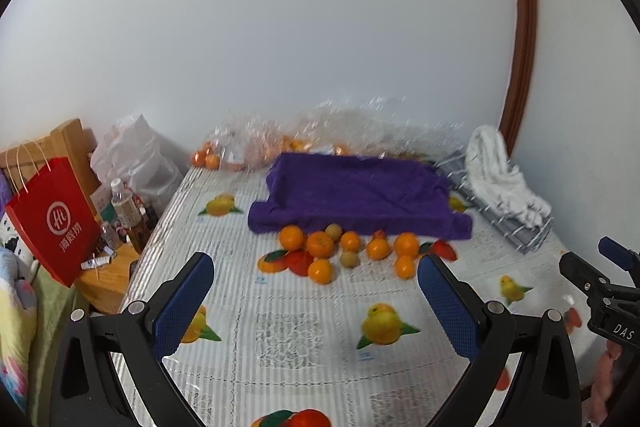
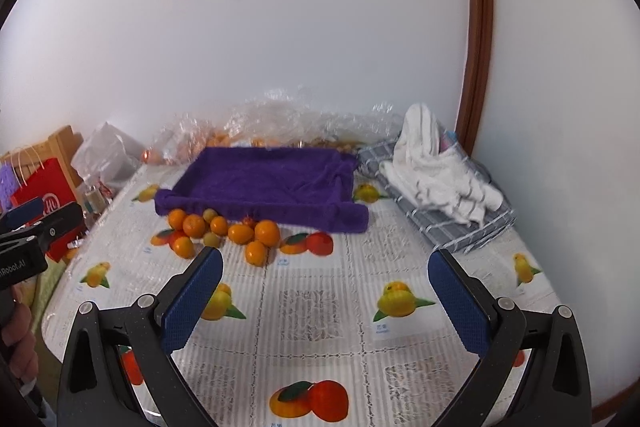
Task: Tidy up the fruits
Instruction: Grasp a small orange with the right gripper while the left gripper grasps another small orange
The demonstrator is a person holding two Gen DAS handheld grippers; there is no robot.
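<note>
Several loose oranges [image 1: 320, 243] and a few small yellow-green fruits [image 1: 349, 259] lie on the fruit-print tablecloth [image 1: 296, 339] in front of a purple cloth-lined tray [image 1: 356, 195]. They also show in the right wrist view: the oranges [image 2: 240, 233] and the tray [image 2: 264, 183]. My left gripper [image 1: 316, 267] is open and empty, well short of the fruit. My right gripper [image 2: 326, 263] is open and empty, just short of the nearest orange [image 2: 256, 253]. Each gripper shows at the edge of the other's view.
Clear plastic bags with more oranges [image 1: 256, 143] lie behind the tray by the wall. A white towel on a grey checked cloth [image 1: 500, 179] lies at the right. A red paper bag [image 1: 56, 219] and bottles [image 1: 128, 211] stand off the table's left edge.
</note>
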